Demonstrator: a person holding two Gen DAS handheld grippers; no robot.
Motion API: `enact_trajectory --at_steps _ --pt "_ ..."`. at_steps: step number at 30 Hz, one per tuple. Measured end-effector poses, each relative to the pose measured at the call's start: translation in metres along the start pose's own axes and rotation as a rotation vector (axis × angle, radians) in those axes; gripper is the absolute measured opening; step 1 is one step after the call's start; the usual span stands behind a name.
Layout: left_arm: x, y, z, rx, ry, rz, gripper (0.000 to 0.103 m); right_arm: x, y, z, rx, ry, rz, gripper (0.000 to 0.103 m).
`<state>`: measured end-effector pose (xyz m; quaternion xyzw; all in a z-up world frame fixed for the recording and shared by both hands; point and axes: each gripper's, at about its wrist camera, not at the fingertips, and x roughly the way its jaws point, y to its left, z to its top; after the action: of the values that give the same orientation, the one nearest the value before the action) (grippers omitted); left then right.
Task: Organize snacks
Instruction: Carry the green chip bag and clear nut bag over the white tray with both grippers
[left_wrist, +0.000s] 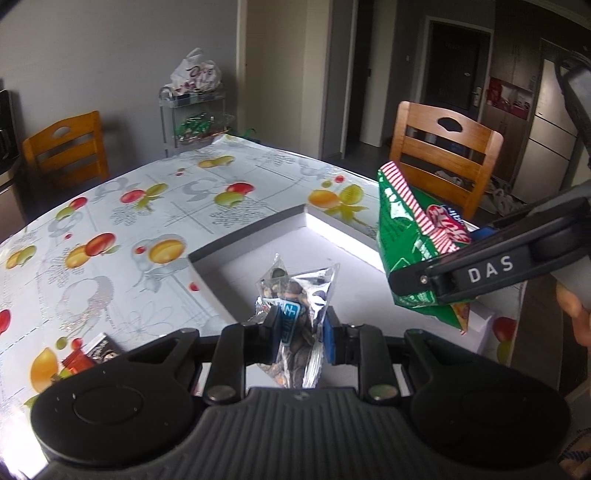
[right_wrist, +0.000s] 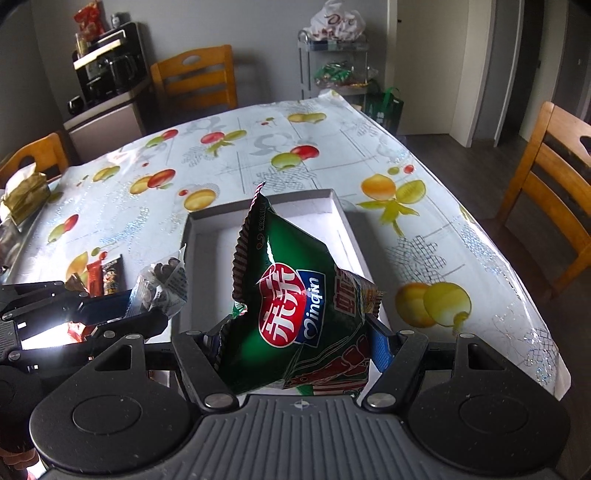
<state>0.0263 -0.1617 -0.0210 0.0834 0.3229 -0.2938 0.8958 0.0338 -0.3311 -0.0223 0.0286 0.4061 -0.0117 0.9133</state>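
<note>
My left gripper (left_wrist: 300, 328) is shut on a clear packet of dark seeds (left_wrist: 295, 295) and holds it above the near end of a shallow white box (left_wrist: 258, 227) on the table. My right gripper (right_wrist: 295, 347) is shut on a green snack bag (right_wrist: 295, 295) with a red and white logo, held above the same white box (right_wrist: 332, 206). In the left wrist view the green bag (left_wrist: 410, 236) hangs at the right in the right gripper (left_wrist: 424, 284). In the right wrist view the left gripper (right_wrist: 129, 314) with the seed packet (right_wrist: 162, 284) is at the left.
Small snack packets lie on the fruit-patterned tablecloth left of the box (right_wrist: 103, 277) and also show in the left wrist view (left_wrist: 92, 354). A wooden chair (left_wrist: 443, 158) stands at the table's far side, another (right_wrist: 546, 206) at its right. A wire shelf cart (right_wrist: 332, 62) stands behind.
</note>
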Motion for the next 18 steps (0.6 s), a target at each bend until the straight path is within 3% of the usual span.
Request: enact_trajectory --at_steps 18 --pt "0.016 -0.029 -0.002 0.074 0.051 -0.103 0.020 0.011 -0.016 -0.011 0.008 0.040 -0.018 0.070"
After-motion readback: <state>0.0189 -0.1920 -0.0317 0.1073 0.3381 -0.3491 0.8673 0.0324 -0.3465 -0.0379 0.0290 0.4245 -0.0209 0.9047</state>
